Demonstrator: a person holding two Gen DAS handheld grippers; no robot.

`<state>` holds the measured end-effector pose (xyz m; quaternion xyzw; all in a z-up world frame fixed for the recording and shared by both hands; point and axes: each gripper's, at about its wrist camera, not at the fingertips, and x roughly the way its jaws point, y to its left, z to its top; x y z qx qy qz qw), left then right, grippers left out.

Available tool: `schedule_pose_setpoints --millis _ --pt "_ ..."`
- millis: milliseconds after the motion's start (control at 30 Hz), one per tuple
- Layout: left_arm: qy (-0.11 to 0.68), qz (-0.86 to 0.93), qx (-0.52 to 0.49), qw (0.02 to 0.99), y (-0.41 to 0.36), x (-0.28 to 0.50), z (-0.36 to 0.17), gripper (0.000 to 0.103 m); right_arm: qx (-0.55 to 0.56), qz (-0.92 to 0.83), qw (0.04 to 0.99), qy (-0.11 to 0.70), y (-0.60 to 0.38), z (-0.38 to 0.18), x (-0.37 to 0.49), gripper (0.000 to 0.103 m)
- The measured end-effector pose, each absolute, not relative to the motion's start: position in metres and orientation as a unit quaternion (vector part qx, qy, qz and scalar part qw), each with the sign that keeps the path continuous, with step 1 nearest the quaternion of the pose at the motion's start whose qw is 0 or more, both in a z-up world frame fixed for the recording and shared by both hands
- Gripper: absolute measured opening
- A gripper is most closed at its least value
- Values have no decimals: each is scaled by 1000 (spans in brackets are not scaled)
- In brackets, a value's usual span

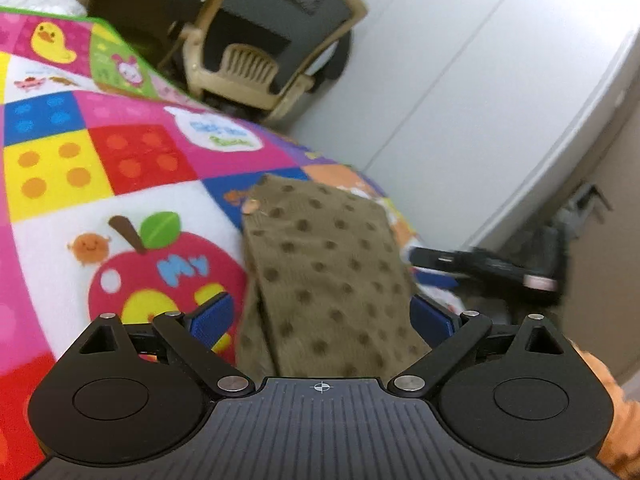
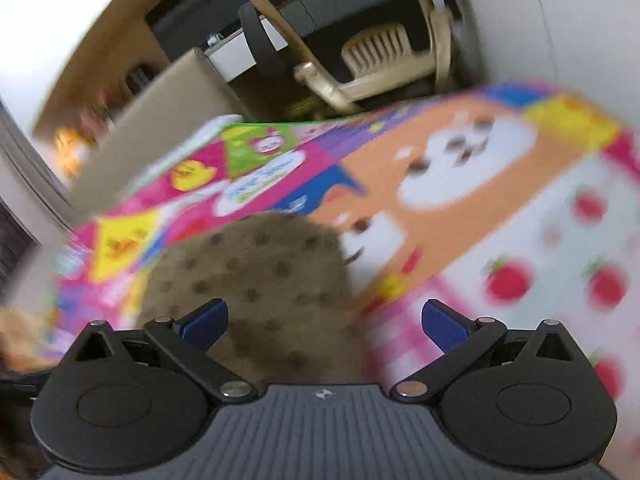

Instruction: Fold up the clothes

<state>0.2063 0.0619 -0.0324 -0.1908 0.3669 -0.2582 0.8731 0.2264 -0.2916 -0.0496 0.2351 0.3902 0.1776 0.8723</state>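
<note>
Cloth, olive and dotted (image 1: 324, 264), stretches lengthwise straight ahead between my left gripper's (image 1: 322, 316) spread fingers; my right gripper (image 2: 324, 320), likewise released, sits alongside.

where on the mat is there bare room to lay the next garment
Free: the play mat left of the brown dotted garment, and the strawberry patch to its right in the right wrist view. Crowded: the mat's far edge by the chair.

The right tool (image 2: 324, 322) hangs wide open over a brown dotted garment (image 2: 256, 272) on a colourful mat (image 2: 460, 208)
</note>
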Motion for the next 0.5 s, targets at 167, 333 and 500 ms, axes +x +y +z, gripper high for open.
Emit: schedule_pose_setpoints --millis 167,333,500 --pt "386 -260 -161 870 38 221 -52 96 182 203 882 386 -266 -53 222 97" --pt "382 -268 -165 869 38 224 -56 73 163 228 876 393 -247 -51 235 77" --pt "347 -235 -172 892 67 220 -50 68 137 252 876 387 -199 -41 257 68"
